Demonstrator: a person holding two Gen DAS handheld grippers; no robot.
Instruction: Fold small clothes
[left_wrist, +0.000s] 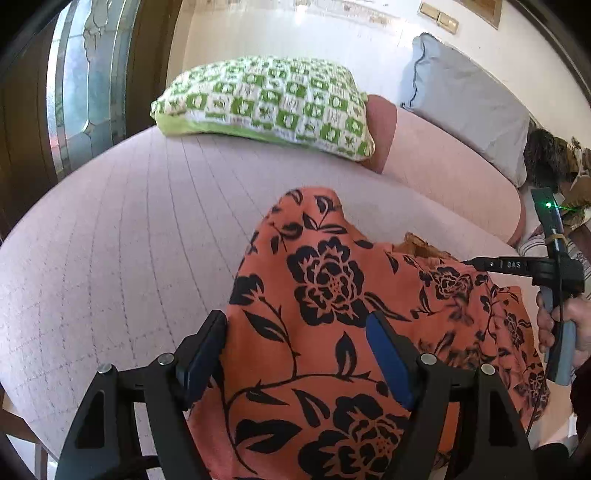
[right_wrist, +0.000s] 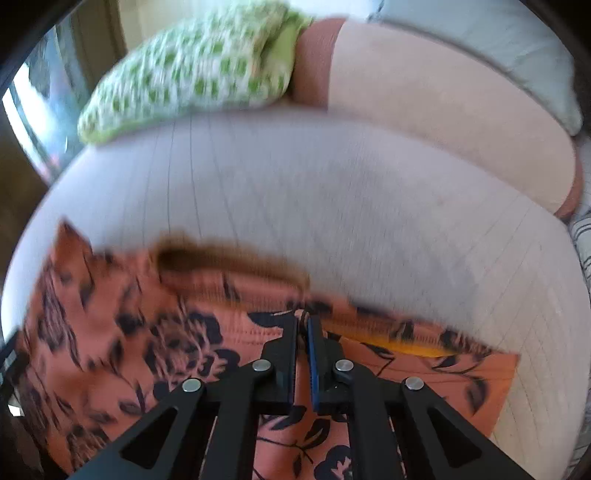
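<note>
Quilted pale bed (left_wrist: 110, 240) with a green-and-white cushion (left_wrist: 266, 103) at its far edge, a grey pillow (left_wrist: 469, 107) beside the white wall (left_wrist: 295, 40); glass door (left_wrist: 85, 85) at left.

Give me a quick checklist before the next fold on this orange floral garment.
1. Right gripper pinching the orange floral garment: ok, jaws shut on fabric.
2. Left gripper gripping: not ok, jaws open, straddling the cloth.
3. Garment flat on the bed: not ok, bunched.
4. Green checked pillow apart from garment: ok.
5. Fold edges aligned: cannot tell, right view blurred.
</note>
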